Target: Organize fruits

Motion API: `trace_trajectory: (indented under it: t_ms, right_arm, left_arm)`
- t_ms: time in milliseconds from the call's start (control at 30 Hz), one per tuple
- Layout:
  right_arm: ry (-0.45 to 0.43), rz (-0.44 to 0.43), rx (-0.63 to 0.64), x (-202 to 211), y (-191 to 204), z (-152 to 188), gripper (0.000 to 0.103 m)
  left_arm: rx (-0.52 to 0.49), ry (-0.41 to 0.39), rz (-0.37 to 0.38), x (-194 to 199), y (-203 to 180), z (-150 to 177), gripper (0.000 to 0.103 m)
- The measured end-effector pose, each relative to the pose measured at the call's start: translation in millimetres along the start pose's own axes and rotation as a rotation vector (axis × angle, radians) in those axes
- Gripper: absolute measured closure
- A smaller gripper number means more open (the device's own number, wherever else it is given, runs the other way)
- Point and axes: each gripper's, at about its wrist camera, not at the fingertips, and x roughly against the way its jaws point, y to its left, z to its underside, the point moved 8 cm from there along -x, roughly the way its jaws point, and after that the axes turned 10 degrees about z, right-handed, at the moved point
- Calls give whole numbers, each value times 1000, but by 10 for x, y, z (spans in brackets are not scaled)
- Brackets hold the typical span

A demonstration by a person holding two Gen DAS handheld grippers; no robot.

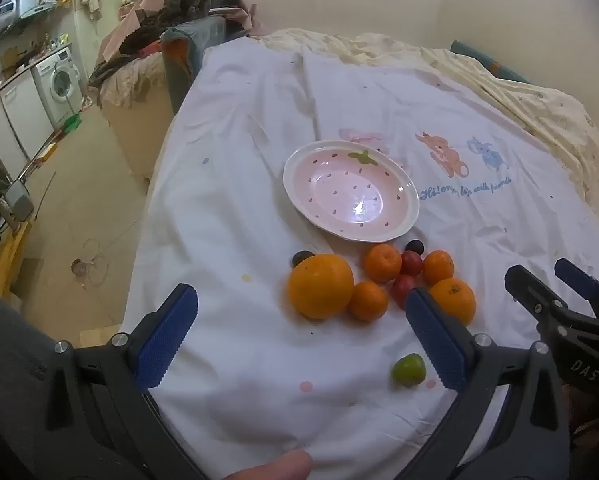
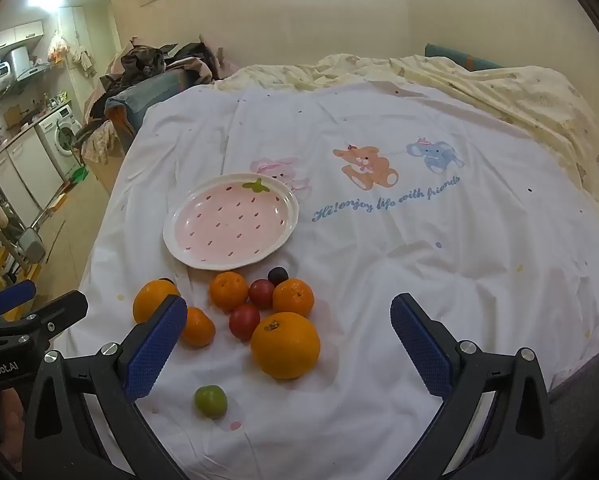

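Observation:
A pink strawberry-pattern plate [image 1: 299, 194] [image 2: 175, 240] lies empty on the white sheet. Just in front of it sits a cluster of fruit: a large orange [image 1: 320, 286] [image 2: 151, 300], another large orange [image 1: 455, 300] [image 2: 285, 345], several small tangerines [image 1: 382, 263] [image 2: 228, 290], two red plums [image 1: 411, 263] [image 2: 244, 321] and dark plums [image 1: 414, 246] [image 2: 278, 275]. A green plum [image 1: 409, 370] [image 2: 211, 400] lies apart, nearer me. My left gripper [image 1: 299, 336] is open and empty above the sheet. My right gripper [image 2: 289, 344] is open and empty, with the large orange between its fingers in the view.
The sheet [image 2: 419, 280] with cartoon animals covers a bed, a yellow quilt [image 2: 519, 96] behind. The bed's left edge drops to the floor [image 1: 71, 208]. A pile of clothes [image 1: 171, 12] and a washing machine [image 1: 59, 80] stand far left.

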Motion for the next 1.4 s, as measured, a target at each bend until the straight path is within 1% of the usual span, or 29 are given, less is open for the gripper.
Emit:
trace_trajectory:
  t_ms: [300,933,967,1400]
  right_arm:
    - [20,-18,-21,-4,-14,7,0]
    - [7,-12,-17,25,1,10,0]
    - [7,-12,-17,26,1,10,0]
    - [4,-12,-21,35,-6,1,0]
  left_arm:
    - [8,9,2,-10,30,-39,1]
    - [9,-1,0,-2,74,-16,1]
    - [11,1,-4,5,29,-11,1]
    - [10,2,-7,17,31,-3,1]
